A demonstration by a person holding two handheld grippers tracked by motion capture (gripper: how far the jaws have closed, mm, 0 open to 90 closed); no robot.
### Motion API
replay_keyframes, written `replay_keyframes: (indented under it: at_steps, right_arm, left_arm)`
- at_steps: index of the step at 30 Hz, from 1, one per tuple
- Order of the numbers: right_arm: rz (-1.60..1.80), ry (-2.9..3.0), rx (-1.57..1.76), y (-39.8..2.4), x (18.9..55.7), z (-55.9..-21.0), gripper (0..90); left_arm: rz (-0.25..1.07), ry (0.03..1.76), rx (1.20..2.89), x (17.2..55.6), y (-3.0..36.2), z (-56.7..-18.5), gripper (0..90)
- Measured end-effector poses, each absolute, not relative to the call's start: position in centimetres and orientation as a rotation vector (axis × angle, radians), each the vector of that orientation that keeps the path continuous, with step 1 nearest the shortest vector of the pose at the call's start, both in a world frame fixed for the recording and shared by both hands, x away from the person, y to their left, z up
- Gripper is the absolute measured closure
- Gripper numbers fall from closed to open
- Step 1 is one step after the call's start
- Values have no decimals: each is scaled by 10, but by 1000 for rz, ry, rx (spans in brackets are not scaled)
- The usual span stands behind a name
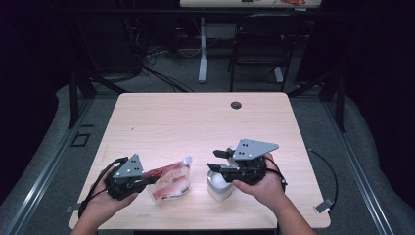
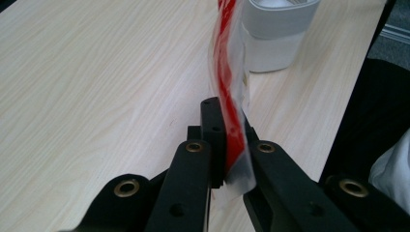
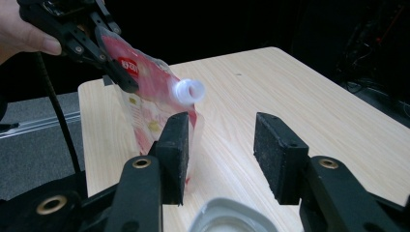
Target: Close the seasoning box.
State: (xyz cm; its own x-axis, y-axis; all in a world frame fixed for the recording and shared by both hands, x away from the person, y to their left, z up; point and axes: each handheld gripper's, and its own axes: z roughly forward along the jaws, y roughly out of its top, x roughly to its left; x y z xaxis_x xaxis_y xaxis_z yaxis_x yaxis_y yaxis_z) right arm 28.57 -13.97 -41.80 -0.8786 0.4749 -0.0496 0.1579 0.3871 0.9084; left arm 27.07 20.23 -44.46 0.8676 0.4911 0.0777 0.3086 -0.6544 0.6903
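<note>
The left gripper (image 1: 142, 182) is pinching the flat end of a red-and-white plastic refill pouch with a small white spout (image 1: 169, 181), its jaws closed hard on the film and holding it tilted above the pale wooden table (image 1: 195, 122). Just to the right, a squat white plastic container (image 1: 219, 186) is standing open (the spout is not yet over it). The right gripper (image 1: 218, 160) is hovering above that container, jaws spread wide and gripping nothing. A steady pour probably calls for steadying the spout and aiming it over the rim first.
</note>
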Motion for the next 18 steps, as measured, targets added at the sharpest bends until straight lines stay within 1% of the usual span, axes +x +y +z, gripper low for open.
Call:
replay_keyframes:
  at_steps: [9, 18]
  right_arm:
    - [1534, 2283, 632, -167, 281, -423, 568]
    - [1577, 2238, 687, -181, 275, -433, 564]
  left_arm:
    - [378, 622, 2334, 282, 205, -440, 900]
    - [386, 687, 2289, 303, 210, -442, 900]
